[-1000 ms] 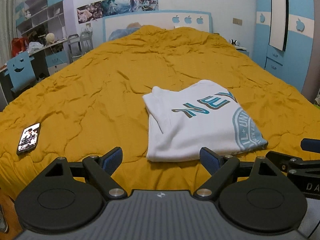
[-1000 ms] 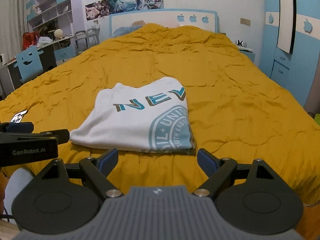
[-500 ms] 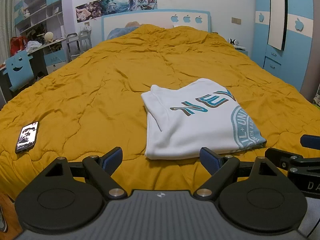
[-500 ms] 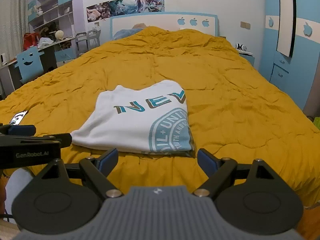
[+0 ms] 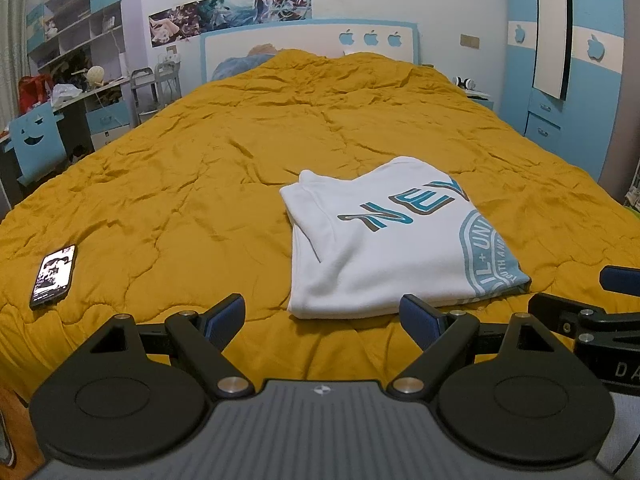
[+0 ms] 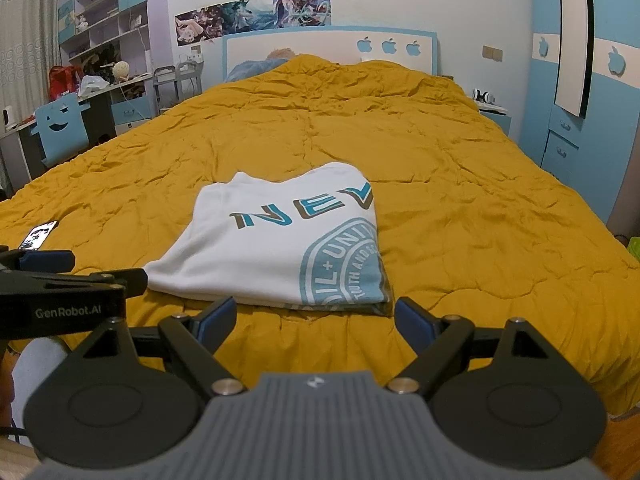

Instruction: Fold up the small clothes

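A white T-shirt with blue print lies folded into a flat rectangle on the yellow bed cover; it also shows in the right wrist view. My left gripper is open and empty, just short of the shirt's near edge. My right gripper is open and empty, also short of the near edge. The right gripper shows at the right edge of the left wrist view. The left gripper shows at the left edge of the right wrist view.
A phone lies on the cover to the left of the shirt. A desk with shelves and a blue chair stand left of the bed. A blue wardrobe stands on the right. The headboard is at the far end.
Both grippers have drawn back a little and risen slightly. The folded shirt has not moved. Both stay open.
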`<state>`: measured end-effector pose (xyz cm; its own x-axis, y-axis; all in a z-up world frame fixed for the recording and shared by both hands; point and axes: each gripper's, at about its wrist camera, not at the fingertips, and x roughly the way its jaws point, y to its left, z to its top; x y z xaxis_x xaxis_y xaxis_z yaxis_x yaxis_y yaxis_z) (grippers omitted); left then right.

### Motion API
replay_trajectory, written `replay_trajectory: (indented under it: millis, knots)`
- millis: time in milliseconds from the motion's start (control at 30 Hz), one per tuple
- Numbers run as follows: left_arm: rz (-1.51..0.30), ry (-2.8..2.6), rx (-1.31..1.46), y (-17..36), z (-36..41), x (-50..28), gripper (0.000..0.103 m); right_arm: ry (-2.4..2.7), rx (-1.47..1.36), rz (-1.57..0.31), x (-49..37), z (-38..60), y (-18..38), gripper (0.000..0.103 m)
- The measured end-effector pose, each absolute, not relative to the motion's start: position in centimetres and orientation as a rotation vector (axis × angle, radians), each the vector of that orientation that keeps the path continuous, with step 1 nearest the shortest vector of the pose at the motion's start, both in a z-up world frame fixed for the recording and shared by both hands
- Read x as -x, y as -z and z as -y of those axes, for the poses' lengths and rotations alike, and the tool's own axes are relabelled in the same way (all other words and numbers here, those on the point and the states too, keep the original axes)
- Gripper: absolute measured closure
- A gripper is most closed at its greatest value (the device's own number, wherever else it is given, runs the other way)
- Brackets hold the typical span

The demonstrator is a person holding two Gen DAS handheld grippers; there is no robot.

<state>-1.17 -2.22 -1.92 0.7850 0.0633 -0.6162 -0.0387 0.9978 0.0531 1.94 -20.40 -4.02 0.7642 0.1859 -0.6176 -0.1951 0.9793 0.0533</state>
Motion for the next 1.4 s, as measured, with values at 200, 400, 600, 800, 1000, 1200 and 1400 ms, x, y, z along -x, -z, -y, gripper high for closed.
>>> replay_trajectory:
  millis: [200, 400, 600, 800, 1000, 1200, 1400]
  knots:
    - [-0.661, -0.044, -0.04, 2.1, 2.0, 1.2, 0.002, -0.204, 0.016, -0.664, -1.8, 20.3, 4.0, 0.021]
    - [-0.659, -0.042, -0.042, 2.0, 1.9, 1.2, 0.002, -0.206, 0.016, -0.664, -1.8, 20.3, 4.0, 0.021]
    - [-0.659, -0.044, -0.042, 2.0, 2.0, 1.2, 0.002, -0.206, 0.017, -0.664, -1.9, 20.4, 4.1, 0.021]
    - [-0.657, -0.04, -0.043, 1.8, 1.8, 1.2, 0.002, -0.206, 0.016, -0.664, -1.8, 20.3, 4.1, 0.021]
    - [-0.654, -0.033, -0.051, 1.7, 1.6, 1.1, 0.002, -0.206, 0.017, -0.665, -1.9, 20.3, 4.1, 0.021]
    - [-0.651, -0.028, -0.058, 1.6, 1.6, 1.1, 0.002, -0.206, 0.017, -0.664, -1.8, 20.3, 4.1, 0.021]
    - [-0.646, -0.028, -0.057, 1.6, 1.1, 1.1, 0.002, -0.205, 0.02, -0.665, -1.7, 20.2, 4.0, 0.021]
